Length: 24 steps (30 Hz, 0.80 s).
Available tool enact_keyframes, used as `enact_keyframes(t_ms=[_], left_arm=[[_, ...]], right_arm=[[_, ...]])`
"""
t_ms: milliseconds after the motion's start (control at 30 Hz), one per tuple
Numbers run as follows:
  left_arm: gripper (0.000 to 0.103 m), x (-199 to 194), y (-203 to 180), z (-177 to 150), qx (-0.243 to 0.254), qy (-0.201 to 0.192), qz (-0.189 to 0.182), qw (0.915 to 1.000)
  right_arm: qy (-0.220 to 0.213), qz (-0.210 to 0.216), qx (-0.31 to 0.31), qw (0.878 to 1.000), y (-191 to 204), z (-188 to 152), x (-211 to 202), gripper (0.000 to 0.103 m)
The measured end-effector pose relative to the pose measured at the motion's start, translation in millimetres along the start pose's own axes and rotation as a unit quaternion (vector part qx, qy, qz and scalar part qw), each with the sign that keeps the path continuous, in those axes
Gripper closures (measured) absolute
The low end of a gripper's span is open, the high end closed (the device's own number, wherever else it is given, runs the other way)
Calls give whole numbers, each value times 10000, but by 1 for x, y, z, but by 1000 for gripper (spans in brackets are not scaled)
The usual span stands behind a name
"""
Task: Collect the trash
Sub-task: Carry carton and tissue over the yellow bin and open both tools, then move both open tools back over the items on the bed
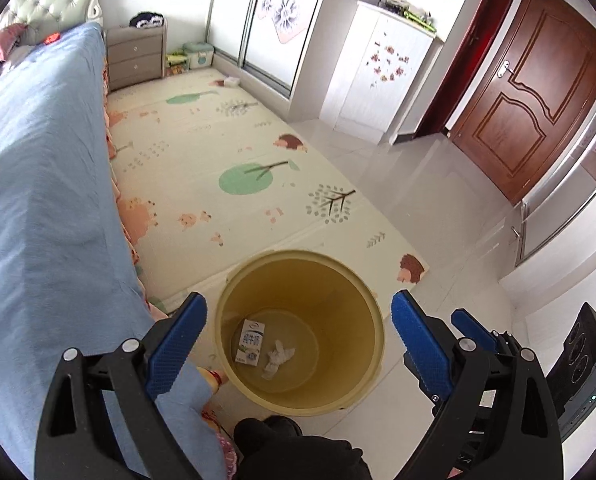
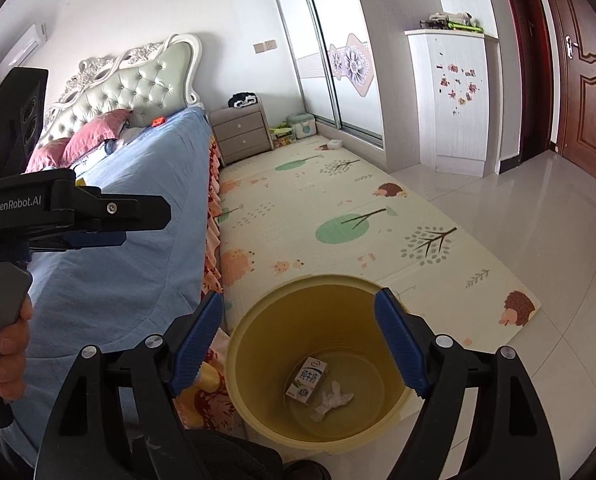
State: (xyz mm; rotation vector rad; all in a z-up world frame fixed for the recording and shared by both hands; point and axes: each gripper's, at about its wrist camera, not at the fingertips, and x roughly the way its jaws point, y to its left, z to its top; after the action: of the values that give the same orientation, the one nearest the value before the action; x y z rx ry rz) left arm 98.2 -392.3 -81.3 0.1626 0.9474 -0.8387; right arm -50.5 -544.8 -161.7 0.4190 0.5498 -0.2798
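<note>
A yellow bin (image 1: 362, 304) stands on the floor at the foot of the bed; it also shows in the right wrist view (image 2: 250, 344). A small milk carton (image 1: 250, 342) (image 2: 307, 380) and a crumpled white tissue (image 1: 278, 358) (image 2: 332, 400) lie on its bottom. My left gripper (image 1: 298, 320) is open and empty, held above the bin. My right gripper (image 2: 298, 320) is open and empty, also above the bin. The left gripper shows at the left edge of the right wrist view (image 2: 98, 236).
A bed with a blue cover (image 1: 38, 200) runs along the left. A patterned play mat (image 1: 226, 152) covers the floor beyond the bin. A grey nightstand (image 2: 240, 134), a sliding wardrobe (image 2: 330, 48), a white cabinet (image 2: 450, 100) and a brown door (image 1: 530, 88) stand beyond.
</note>
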Motion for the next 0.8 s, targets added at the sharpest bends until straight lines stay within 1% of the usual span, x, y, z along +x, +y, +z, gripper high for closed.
enact_keyframes(t_ms=[67, 167, 200, 333, 467, 633, 733, 800], left_arm=[[10, -27, 6, -5, 23, -342, 104, 9994], [7, -69, 18, -16, 65, -801, 367, 9961], [3, -82, 23, -20, 71, -941, 485, 9944], [4, -134, 48, -41, 35, -1445, 967, 9848], [4, -175, 81, -62, -85, -1722, 1412, 9749], [4, -220, 124, -91, -345, -1976, 2055, 9579], [4, -242, 157, -114, -648, -2055, 2417, 9461], [4, -254, 180, -128, -910, -2050, 2503, 9418]], right_arm=[[-121, 68, -91, 9999, 13, 4, -9, 23], [-314, 169, -263, 9990, 37, 10, -23, 15], [-384, 223, -317, 9985, 46, 11, -28, 14], [-624, 529, -608, 9948, 86, 14, -45, 11], [-815, 902, -926, 9883, 129, 13, -59, 8], [-888, 1490, -1248, 9769, 185, 14, -68, 8], [-935, 1809, -1431, 9685, 217, 11, -70, 8], [-967, 1965, -1558, 9632, 238, 10, -70, 8]])
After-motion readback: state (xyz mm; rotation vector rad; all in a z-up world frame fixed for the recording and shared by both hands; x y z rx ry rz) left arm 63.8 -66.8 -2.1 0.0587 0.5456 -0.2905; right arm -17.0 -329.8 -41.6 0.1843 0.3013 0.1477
